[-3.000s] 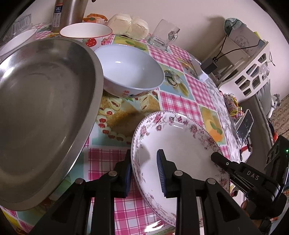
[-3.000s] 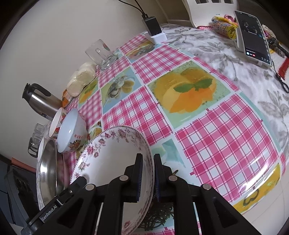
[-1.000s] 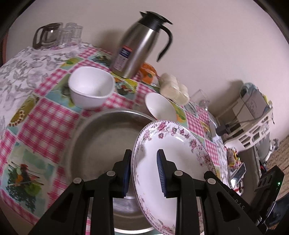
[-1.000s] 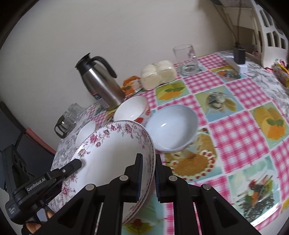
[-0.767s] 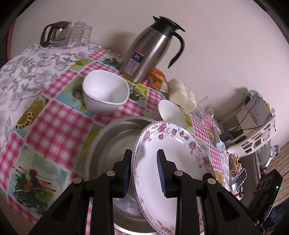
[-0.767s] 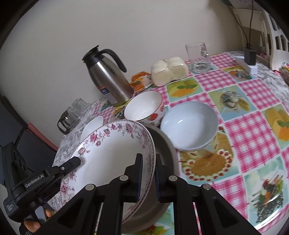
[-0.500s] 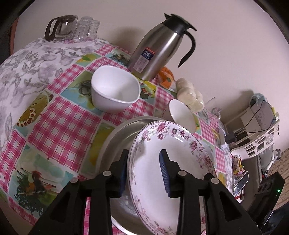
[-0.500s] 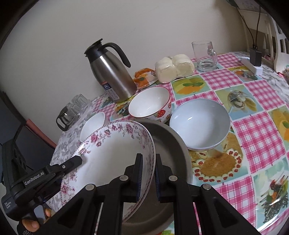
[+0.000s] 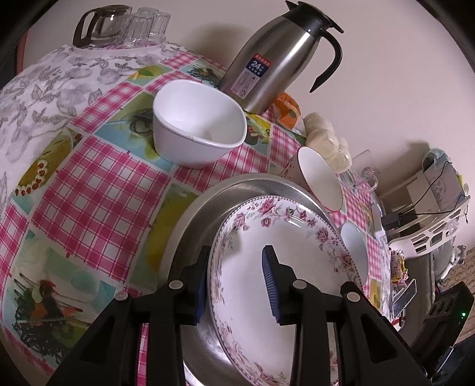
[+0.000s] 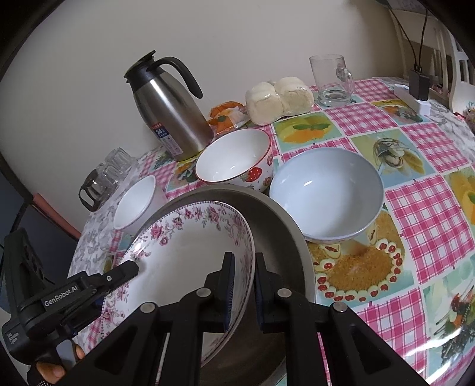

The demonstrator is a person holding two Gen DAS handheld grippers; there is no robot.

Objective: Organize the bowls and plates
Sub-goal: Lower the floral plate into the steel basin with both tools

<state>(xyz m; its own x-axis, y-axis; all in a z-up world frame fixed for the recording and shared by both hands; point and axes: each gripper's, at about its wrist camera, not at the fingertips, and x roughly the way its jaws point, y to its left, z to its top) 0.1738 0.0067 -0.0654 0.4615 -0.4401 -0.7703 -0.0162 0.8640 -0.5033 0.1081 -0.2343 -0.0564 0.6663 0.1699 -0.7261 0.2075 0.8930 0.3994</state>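
Observation:
A white plate with a pink flower rim (image 9: 297,237) (image 10: 184,246) lies in a large steel pan (image 9: 202,213) (image 10: 282,234). My left gripper (image 9: 236,282) straddles the plate's left rim with its jaws parted wider than the rim. It also shows in the right wrist view (image 10: 124,271). My right gripper (image 10: 244,285) is shut on the plate's right rim. A white bowl (image 9: 196,124) (image 10: 136,202), a strawberry bowl (image 9: 320,178) (image 10: 234,157) and a pale blue bowl (image 10: 326,190) (image 9: 354,252) stand around the pan.
A steel thermos jug (image 9: 273,56) (image 10: 169,110), wrapped buns (image 10: 279,99), a glass mug (image 10: 331,80) and a glass pot with cups (image 9: 118,25) stand along the wall. A white rack (image 9: 430,219) and a charger (image 10: 417,89) are at the right end of the checked table (image 9: 89,190).
The plate has been lifted from the table's right part, carried left and set down into the steel pan. My left gripper's jaws have opened a little off the rim.

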